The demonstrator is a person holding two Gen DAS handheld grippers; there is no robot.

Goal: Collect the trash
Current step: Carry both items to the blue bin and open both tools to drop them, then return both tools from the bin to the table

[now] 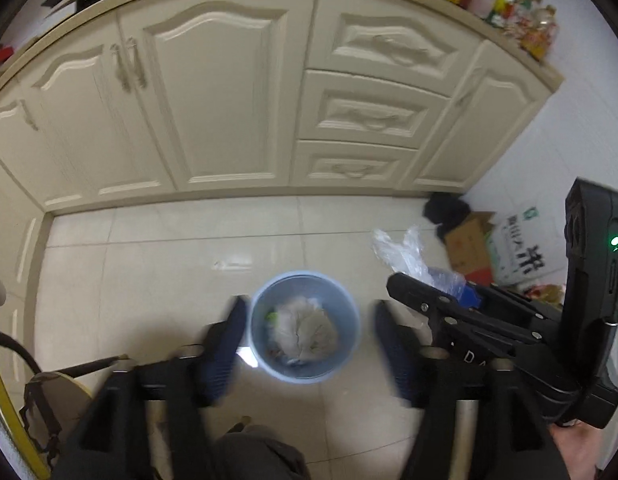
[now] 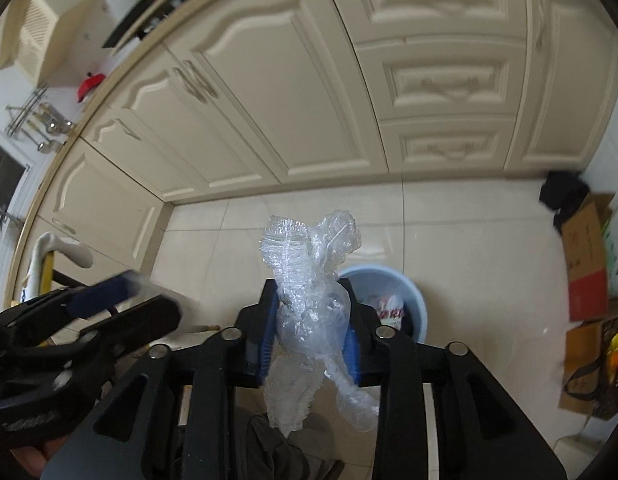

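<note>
A light blue bin stands on the tiled floor, holding crumpled whitish trash. My left gripper hangs over the bin, open, its blue pads either side of the rim with nothing between them. My right gripper is shut on a crumpled clear plastic wrap that bulges above and trails below the pads. The bin lies just beyond and right of it. From the left wrist view the right gripper sits right of the bin, with plastic wrap sticking out. The left gripper shows blurred at lower left.
Cream cabinets with drawers close off the far side. Cardboard boxes and a black bundle fill the right corner. A chair frame stands at lower left. The person's dark trouser leg is below the grippers.
</note>
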